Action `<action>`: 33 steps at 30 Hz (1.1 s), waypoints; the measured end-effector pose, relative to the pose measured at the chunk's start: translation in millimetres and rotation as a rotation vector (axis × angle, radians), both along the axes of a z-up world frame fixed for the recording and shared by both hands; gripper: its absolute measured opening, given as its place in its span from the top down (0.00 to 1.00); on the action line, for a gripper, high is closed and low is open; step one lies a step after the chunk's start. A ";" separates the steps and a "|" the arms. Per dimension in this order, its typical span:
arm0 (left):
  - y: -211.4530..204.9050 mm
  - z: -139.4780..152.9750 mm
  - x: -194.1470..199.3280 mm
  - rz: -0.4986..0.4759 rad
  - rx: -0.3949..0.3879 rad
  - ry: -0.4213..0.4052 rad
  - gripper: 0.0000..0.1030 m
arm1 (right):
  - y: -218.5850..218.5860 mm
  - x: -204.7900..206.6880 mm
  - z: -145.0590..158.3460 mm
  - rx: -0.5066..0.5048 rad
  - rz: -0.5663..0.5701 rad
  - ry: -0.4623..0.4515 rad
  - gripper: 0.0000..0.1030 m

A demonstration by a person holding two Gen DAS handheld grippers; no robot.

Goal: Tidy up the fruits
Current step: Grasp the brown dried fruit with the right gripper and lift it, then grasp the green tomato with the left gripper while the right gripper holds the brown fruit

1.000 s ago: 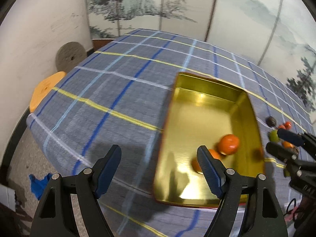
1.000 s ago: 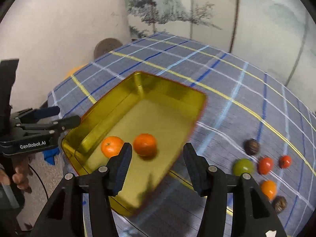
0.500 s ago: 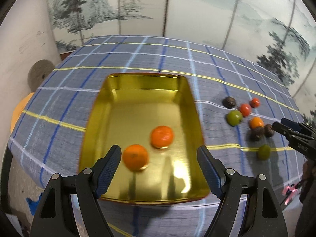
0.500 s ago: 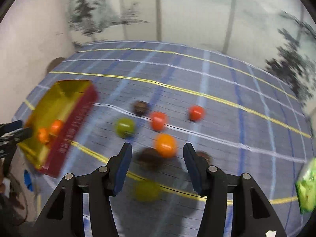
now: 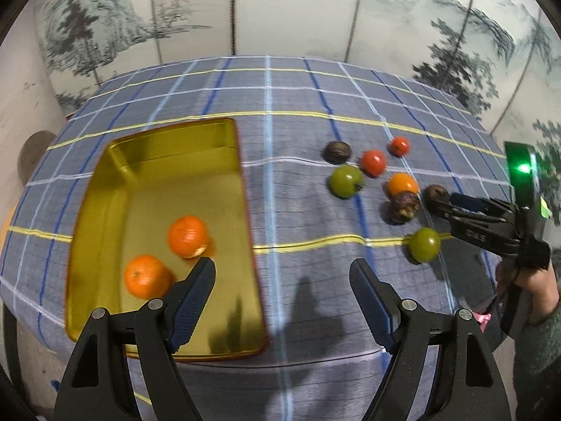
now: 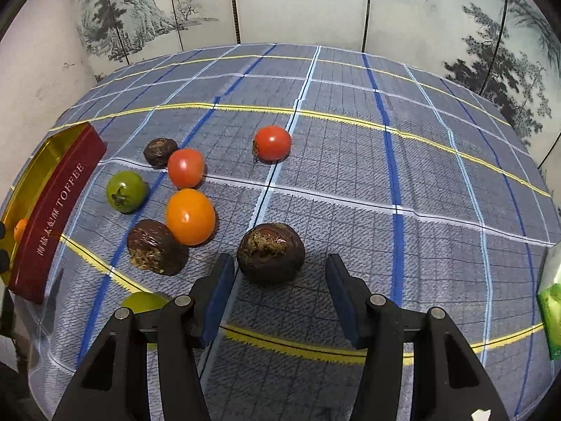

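A gold tin tray (image 5: 105, 189) holds two oranges (image 5: 187, 236) on the plaid cloth. My left gripper (image 5: 282, 273) hangs open over the cloth just right of the tray, with nothing between its fingers. Right of it lie loose fruits: red tomatoes (image 6: 186, 167), an orange tomato (image 6: 190, 216), green tomatoes (image 6: 126, 191) and dark brown fruits (image 6: 154, 245). My right gripper (image 6: 278, 266) is open. One dark brown fruit (image 6: 270, 252) lies just ahead between its fingertips, and the pads do not touch it. The left wrist view shows the right gripper (image 5: 443, 202) beside that cluster.
The tray's red outer wall (image 6: 56, 210) reads TOFFEE. A green packet (image 6: 550, 315) sits at the right table edge. A painted folding screen (image 6: 298, 3) stands behind the table. A person's hand and sleeve (image 5: 540, 287) hold the right gripper. The table's near edge is close below both grippers.
Both grippers swung right. The left went from over the tray to the cloth beside it. The right left the tray, came down over the fruit cluster and reached the dark brown fruit. Jaw widths unchanged.
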State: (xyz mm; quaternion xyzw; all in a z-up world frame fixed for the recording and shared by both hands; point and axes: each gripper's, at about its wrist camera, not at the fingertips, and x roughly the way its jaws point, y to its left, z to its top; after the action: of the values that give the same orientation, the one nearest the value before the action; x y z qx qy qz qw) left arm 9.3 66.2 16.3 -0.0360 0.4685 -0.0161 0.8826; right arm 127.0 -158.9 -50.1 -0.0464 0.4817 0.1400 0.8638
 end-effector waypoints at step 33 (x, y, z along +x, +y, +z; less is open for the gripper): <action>-112.0 -33.8 43.8 -0.135 -0.077 0.092 0.23 | -85.4 10.4 -9.9 -0.026 -0.148 -0.088 0.63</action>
State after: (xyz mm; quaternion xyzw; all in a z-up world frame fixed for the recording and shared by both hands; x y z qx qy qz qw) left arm 53.1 -45.9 -17.5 -0.0392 0.5088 -0.0919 0.8551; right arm 137.4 -244.4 -60.0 -0.0281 0.4470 0.0672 0.8916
